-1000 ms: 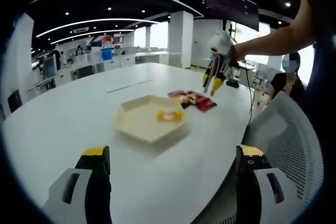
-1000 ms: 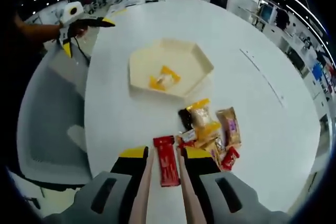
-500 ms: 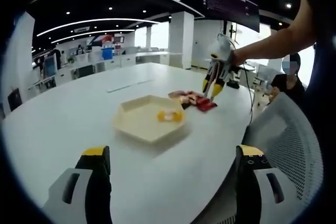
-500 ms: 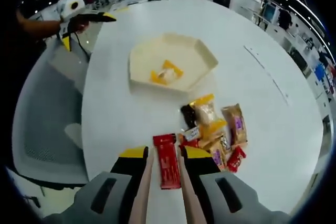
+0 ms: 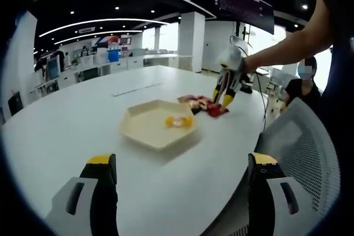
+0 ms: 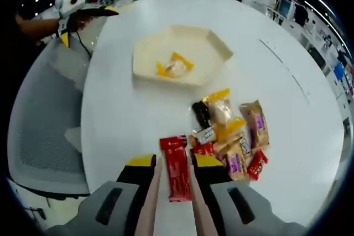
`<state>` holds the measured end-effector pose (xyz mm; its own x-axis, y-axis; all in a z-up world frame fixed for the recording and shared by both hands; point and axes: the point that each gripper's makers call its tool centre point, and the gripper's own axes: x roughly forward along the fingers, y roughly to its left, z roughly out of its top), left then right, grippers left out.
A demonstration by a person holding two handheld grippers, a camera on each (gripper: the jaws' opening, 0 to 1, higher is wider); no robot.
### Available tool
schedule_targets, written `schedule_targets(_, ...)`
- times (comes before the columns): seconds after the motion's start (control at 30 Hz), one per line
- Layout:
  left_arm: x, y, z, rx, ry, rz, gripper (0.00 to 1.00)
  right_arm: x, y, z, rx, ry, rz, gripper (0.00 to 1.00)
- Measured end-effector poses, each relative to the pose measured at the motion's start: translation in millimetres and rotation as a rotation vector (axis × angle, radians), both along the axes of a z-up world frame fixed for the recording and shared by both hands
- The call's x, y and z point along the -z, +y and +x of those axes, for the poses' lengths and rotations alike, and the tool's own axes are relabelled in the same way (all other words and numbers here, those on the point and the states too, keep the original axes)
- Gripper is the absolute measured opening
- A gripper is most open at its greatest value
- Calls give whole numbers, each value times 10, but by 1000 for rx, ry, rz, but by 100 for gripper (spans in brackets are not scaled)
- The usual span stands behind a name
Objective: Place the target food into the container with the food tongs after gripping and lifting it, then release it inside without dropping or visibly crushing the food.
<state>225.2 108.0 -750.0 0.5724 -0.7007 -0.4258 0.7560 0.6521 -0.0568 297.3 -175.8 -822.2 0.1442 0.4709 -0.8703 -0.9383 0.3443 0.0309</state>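
Done: one yellow-wrapped snack [image 6: 175,68] lies in the cream hexagonal tray [image 6: 218,45]
Right gripper [image 6: 173,164]: tongs straddle the red snack bar [image 6: 178,168], grip uncertain
Left gripper [image 5: 180,161]: wide open, empty
Left: lift, carry, release

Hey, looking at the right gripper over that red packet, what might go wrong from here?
The right gripper straddles the red packet, whose far end sits close to the snack pile, so closing might nudge or catch a neighbour. The packet looks flat and slick, so it might slip during the lift. The hexagonal tray already holds a yellow-wrapped snack, so the packet could land on it.
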Motion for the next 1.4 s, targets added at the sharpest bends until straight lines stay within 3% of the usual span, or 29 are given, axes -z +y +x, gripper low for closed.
schedule_targets(0.53,1,2,5,-3,3,-3,95,13,-9,11,-2,1,-7,25)
schedule_targets(0.73,5,6,9,-4,2,-2,95,112,-48,-19,-9,2,-29,24)
schedule_targets(1.4,2,16,11,-7,2,-2,94,77,-50,-56,12,27,-45,21)
